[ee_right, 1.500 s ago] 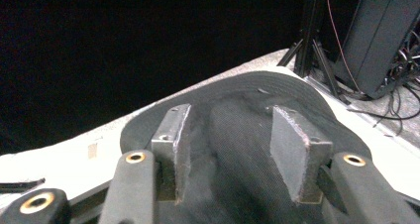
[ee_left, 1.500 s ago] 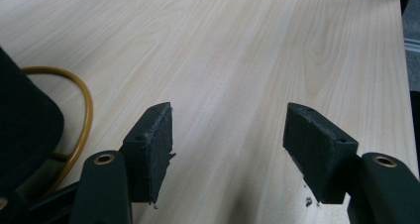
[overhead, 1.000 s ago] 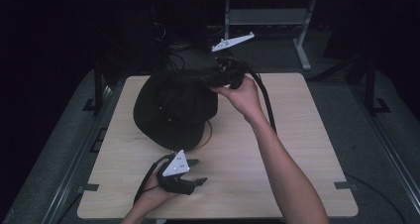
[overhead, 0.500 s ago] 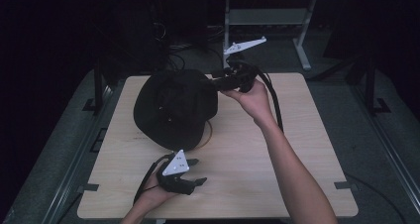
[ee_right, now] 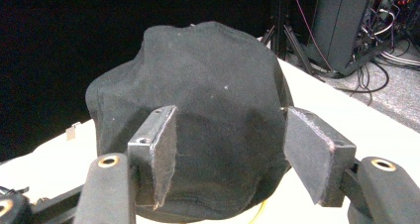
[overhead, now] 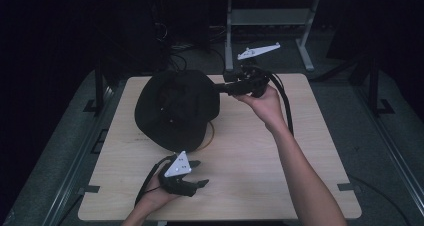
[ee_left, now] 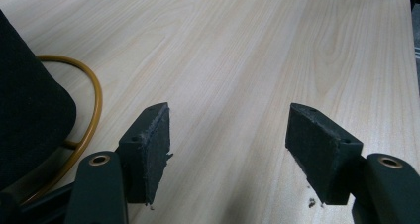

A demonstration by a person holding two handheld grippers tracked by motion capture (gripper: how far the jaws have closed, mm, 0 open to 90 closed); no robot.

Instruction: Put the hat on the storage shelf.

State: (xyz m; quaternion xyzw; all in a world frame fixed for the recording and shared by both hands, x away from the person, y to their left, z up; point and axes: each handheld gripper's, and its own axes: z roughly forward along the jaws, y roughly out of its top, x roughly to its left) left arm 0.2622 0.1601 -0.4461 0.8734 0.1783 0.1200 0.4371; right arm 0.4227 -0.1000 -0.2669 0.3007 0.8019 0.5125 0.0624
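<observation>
A black fabric hat (overhead: pixel 175 108) lies dome-up on the far left of the light wooden table (overhead: pixel 250 161), with a thin yellow ring (overhead: pixel 212 136) showing under its near edge. My right gripper (overhead: pixel 220 88) is held level at the hat's far right side and points at it. Its jaws have just been opening, and its pads (ee_right: pixel 163 149) stand apart. The hat (ee_right: pixel 198 85) sits just beyond them and is not pinched. My left gripper (overhead: pixel 201 173) rests near the front edge, open (ee_left: pixel 230 112) over bare wood. The hat (ee_left: pixel 25 110) and ring (ee_left: pixel 91 105) lie to its left.
Behind the table stand a metal frame (overhead: pixel 265 16) and tangled cables (overhead: pixel 175 51) on the dark floor. A black equipment case (ee_right: pixel 341 21) stands beyond the far corner. Bare wood stretches across the table's right half and front.
My right gripper has drawn back to the right, from over the hat's crown to beside its far right edge. The left gripper and the hat have stayed put.
</observation>
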